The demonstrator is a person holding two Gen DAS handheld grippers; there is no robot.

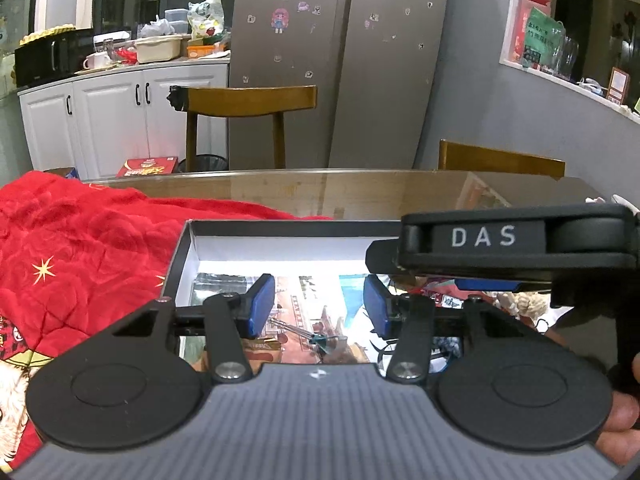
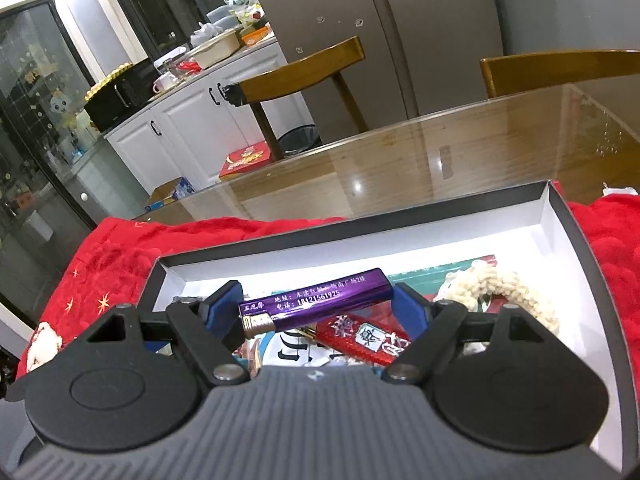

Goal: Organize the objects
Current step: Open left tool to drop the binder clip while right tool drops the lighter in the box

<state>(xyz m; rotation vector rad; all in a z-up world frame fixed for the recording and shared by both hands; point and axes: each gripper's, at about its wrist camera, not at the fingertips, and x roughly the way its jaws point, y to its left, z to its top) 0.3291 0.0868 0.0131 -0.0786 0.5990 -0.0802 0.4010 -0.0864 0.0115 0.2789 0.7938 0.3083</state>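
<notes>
A black box with a white inside [image 1: 188, 256] lies on a red quilt on the table; it also shows in the right wrist view [image 2: 560, 216]. My right gripper [image 2: 316, 304] is shut on a purple lighter [image 2: 316, 304], held crosswise between its blue pads just above the box. Under it lie a red lighter [image 2: 364, 340] and a cream crocheted piece [image 2: 504, 284]. My left gripper [image 1: 320, 306] is open and empty over the box's left part, above printed cards and a small metal pin [image 1: 304, 332]. The right gripper's body [image 1: 516, 244] hangs over the box's right side.
The red quilt [image 1: 80, 256] covers the table's near side. A glass-topped wooden table [image 1: 360, 192] stretches beyond the box. Two wooden chairs [image 1: 248, 100] stand behind it, then a steel fridge [image 1: 340, 60] and white cabinets [image 1: 116, 112].
</notes>
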